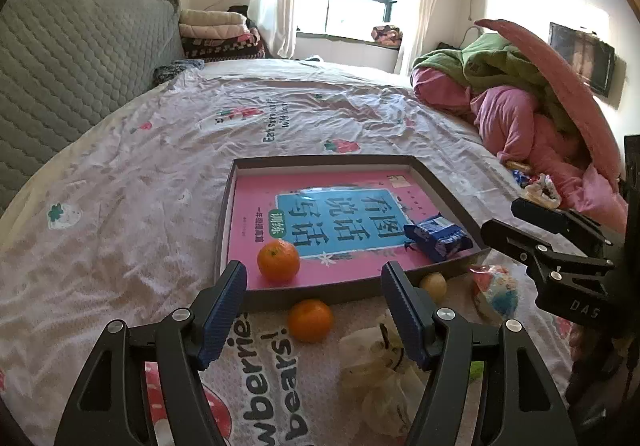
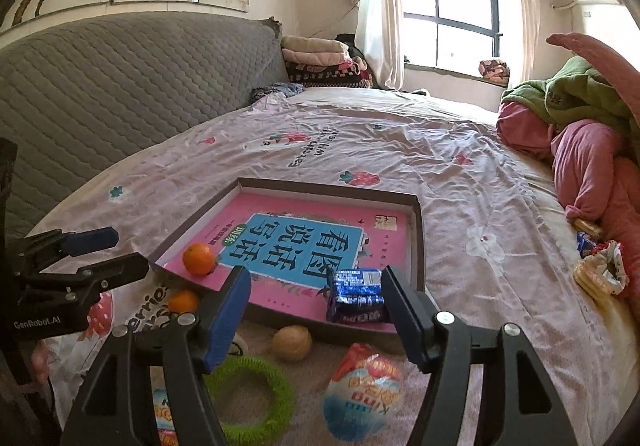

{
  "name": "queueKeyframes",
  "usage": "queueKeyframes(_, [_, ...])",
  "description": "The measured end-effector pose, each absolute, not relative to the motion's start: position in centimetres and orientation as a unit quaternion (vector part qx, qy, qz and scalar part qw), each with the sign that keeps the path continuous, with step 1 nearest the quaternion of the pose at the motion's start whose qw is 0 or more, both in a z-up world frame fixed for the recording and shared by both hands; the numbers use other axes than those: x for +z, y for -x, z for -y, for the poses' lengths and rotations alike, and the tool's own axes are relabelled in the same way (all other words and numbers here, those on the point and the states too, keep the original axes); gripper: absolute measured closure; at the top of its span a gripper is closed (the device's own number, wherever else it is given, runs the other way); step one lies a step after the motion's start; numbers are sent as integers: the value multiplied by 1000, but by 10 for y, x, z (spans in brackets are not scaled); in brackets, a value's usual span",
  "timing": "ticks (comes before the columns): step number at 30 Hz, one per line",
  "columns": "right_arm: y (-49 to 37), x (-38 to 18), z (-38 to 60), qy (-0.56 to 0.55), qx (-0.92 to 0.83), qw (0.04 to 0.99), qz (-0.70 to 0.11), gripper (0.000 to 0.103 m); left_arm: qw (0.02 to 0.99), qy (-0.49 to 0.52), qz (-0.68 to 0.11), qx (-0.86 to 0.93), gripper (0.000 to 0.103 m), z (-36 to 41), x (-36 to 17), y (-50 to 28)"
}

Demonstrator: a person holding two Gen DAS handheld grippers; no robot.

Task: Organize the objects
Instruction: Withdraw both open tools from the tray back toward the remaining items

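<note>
On the bed sheet (image 2: 460, 173), printed with strawberries, lies a shallow grey tray (image 2: 416, 230) containing a pink book (image 1: 320, 213). Inside the tray, an orange (image 1: 278, 260) sits at the near left corner and a blue snack packet (image 2: 355, 294) at the near right corner. Outside its near wall lie a second orange (image 1: 310, 320), a walnut (image 2: 291, 342), a wrapped egg-shaped treat (image 2: 366, 394) and a green ring (image 2: 256, 398). The left gripper (image 1: 314, 310) and right gripper (image 2: 316, 314) both hover with jaws spread, empty.

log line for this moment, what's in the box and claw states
box: orange, blue packet | left claw: open, empty | right claw: open, empty
</note>
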State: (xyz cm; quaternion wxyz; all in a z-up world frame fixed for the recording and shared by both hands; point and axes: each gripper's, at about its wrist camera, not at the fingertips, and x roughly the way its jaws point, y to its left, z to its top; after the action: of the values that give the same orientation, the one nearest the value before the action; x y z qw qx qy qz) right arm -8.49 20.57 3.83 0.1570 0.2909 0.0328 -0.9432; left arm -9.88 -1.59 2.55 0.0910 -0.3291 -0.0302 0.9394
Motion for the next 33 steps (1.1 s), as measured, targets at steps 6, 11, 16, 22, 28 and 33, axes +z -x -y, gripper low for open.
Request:
queueKeyframes(6, [74, 38, -211, -291, -945, 147, -28, 36, 102, 330, 33, 938, 32, 13, 25, 90])
queueKeyframes(11, [70, 33, -216, -301, -943, 143, -25, 36, 115, 332, 30, 936, 32, 9, 22, 83])
queueKeyframes(16, [66, 29, -220, -308, -941, 137, -25, 36, 125, 334, 21, 934, 32, 2, 21, 79])
queueKeyframes(22, [61, 24, -223, -313, -940, 132, -24, 36, 134, 336, 19, 932, 32, -2, 19, 75])
queueKeyframes(28, [58, 22, -225, -315, -940, 126, -23, 36, 144, 346, 25, 927, 32, -5, 14, 74])
queueKeyframes(33, [59, 18, -226, -323, -938, 126, -22, 36, 150, 348, 20, 925, 32, -8, 13, 72])
